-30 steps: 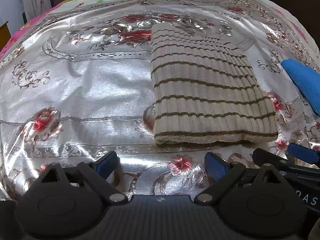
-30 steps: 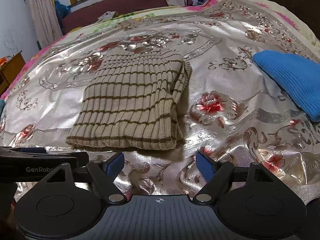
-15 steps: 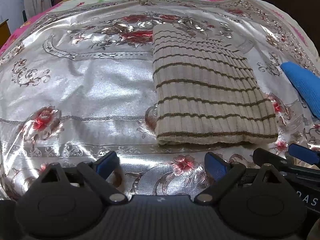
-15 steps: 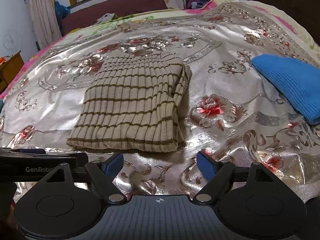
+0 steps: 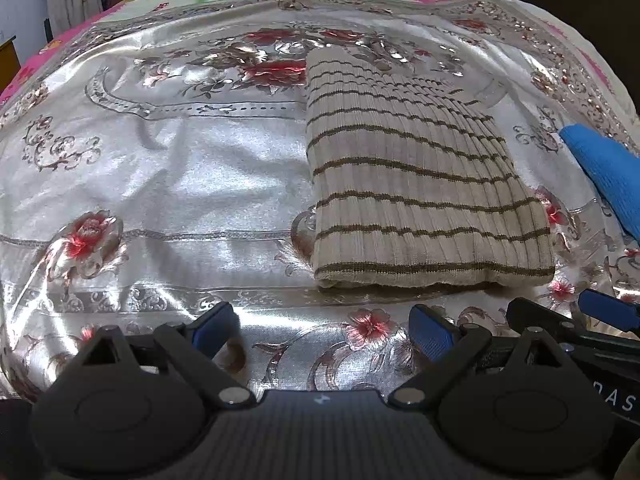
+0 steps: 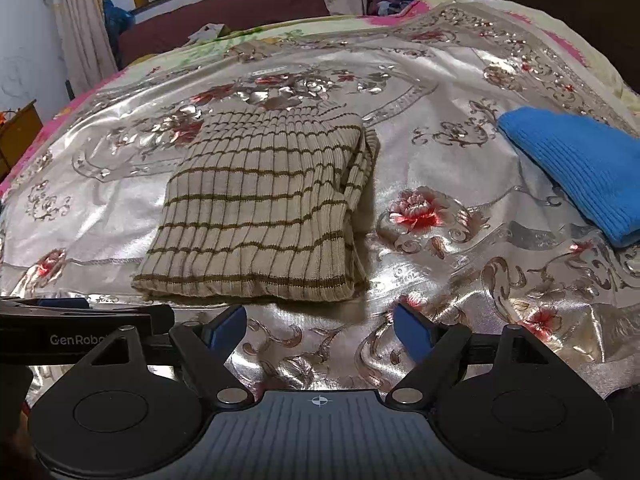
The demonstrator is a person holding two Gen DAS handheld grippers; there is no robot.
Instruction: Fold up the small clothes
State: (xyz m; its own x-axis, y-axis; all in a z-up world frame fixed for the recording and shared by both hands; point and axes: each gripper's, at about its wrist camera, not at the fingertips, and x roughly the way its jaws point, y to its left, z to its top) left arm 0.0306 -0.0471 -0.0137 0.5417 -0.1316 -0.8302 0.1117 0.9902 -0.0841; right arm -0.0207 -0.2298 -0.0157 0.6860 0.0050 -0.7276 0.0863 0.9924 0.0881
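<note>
Both tongs stand released and empty: left gripper and right gripper hover side by side just before the near hem of the folded striped sweater, which lies flat on the shiny floral bedspread, the blue garment well to its right

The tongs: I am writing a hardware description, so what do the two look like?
Both the left tongs and the right tongs are matte black, with two round hubs, angled linkage arms with silver pivot pins, blue ribbed pads, and a grey ribbed centre plate. The left one's side bears white "GenRobo" lettering.
</note>
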